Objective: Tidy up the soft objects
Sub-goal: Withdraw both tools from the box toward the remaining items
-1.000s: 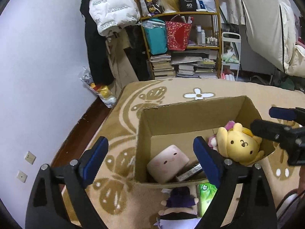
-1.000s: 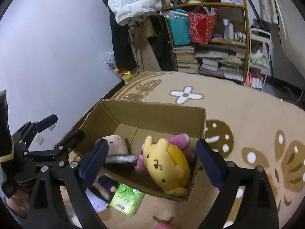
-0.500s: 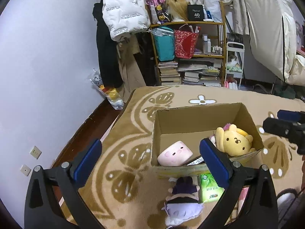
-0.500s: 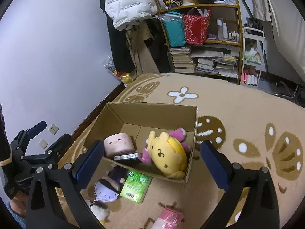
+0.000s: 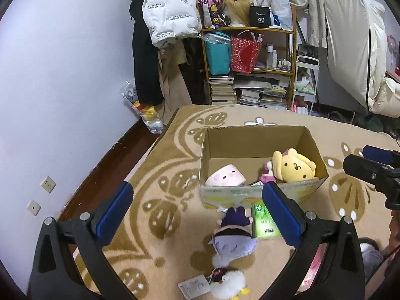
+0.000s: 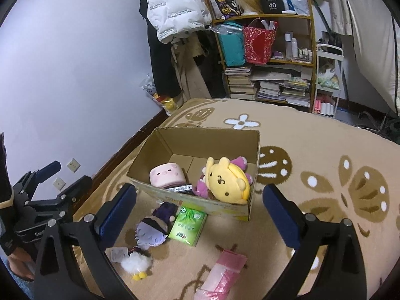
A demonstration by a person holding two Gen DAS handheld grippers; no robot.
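An open cardboard box (image 5: 257, 195) (image 6: 207, 140) stands on the rug. Inside lie a yellow plush (image 5: 293, 168) (image 6: 226, 181), a pink square plush (image 5: 226, 177) (image 6: 166, 175) and a small pink-purple plush (image 6: 201, 187). In front of the box lie a purple-haired doll (image 5: 235, 235) (image 6: 155, 225), a green tissue pack (image 5: 265, 222) (image 6: 188, 226), a white fluffy bird toy (image 5: 227, 283) (image 6: 135, 263) and a pink pack (image 6: 222, 275). My left gripper (image 5: 200, 215) is open and empty, held above the doll. My right gripper (image 6: 200, 212) is open and empty, above the box's near edge.
A beige patterned rug (image 5: 175, 175) covers the floor. A shelf (image 5: 250, 62) with books and bags stands at the back. Coats (image 5: 170, 12) hang left of it. A white wall (image 5: 62, 87) and dark floor strip run along the left.
Both grippers have pulled back and up from the box, so the doll, tissue pack, bird toy and pink pack on the rug have come into view. Both stay open and empty.
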